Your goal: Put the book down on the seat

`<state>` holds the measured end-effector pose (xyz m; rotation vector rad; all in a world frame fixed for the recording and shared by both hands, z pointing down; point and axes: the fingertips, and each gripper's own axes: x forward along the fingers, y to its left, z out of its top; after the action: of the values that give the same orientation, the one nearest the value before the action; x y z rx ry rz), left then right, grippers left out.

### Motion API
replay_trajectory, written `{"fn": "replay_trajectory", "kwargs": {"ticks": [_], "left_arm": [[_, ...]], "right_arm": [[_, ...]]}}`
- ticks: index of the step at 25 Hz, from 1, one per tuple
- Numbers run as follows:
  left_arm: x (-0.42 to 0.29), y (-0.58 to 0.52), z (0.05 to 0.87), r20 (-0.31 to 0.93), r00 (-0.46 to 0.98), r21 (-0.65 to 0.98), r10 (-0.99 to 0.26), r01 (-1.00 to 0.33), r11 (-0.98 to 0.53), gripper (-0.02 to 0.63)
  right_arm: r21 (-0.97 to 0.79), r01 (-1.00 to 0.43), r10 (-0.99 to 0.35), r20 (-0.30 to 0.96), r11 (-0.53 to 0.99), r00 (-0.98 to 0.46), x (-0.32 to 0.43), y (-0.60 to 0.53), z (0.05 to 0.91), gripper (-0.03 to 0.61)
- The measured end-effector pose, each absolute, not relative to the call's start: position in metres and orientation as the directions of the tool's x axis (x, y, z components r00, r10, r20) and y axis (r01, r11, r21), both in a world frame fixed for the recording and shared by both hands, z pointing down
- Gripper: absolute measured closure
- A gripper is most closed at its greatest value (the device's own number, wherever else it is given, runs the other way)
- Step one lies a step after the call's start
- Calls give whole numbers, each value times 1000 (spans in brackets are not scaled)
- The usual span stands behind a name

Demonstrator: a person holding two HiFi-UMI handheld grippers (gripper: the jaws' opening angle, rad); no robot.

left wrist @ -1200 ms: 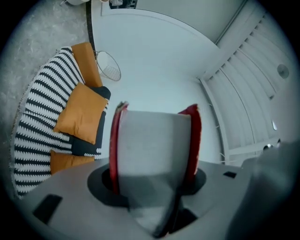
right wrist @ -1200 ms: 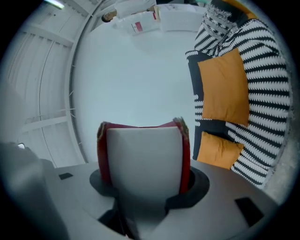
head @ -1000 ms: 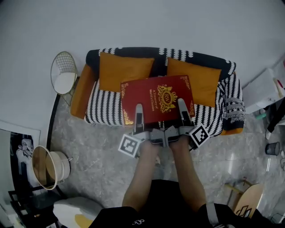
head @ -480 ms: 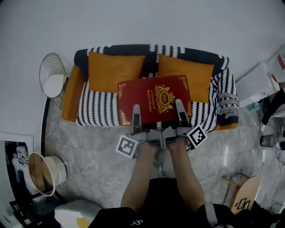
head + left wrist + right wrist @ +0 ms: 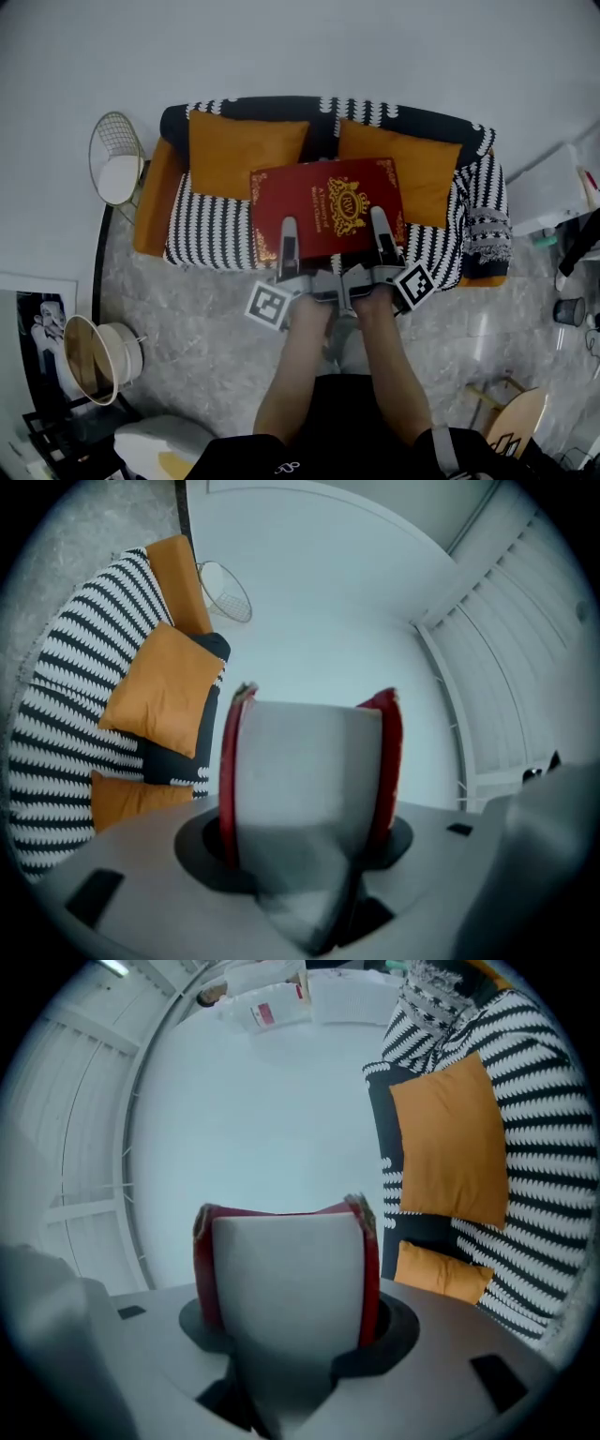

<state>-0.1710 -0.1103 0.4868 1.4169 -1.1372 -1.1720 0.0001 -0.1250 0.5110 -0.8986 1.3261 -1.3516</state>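
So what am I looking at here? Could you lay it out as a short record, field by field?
held thing: red book, gold print on its cover, lying flat, cover up
left gripper: jaws shut on the book's near edge
right gripper: jaws shut on the same edge, beside the left
below the book: striped sofa seat; contact cannot be told
on the sofa: two orange cushions against the backrest
task state: book not yet let go

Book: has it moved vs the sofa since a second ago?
Yes, slightly. Against the sofa, the book has shifted rightward in the head view: it covers less of the left orange cushion and more of the right cushion.
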Motion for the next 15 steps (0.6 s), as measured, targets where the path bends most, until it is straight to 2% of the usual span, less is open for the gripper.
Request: {"fn": "replay_trajectory", "kwargs": {"ticks": [15], "left_arm": [[-128, -154, 502, -98, 104, 990, -990, -87, -107, 374]], "right_arm": [[-986, 147, -966, -112, 79, -232, 43, -170, 525, 344]]}}
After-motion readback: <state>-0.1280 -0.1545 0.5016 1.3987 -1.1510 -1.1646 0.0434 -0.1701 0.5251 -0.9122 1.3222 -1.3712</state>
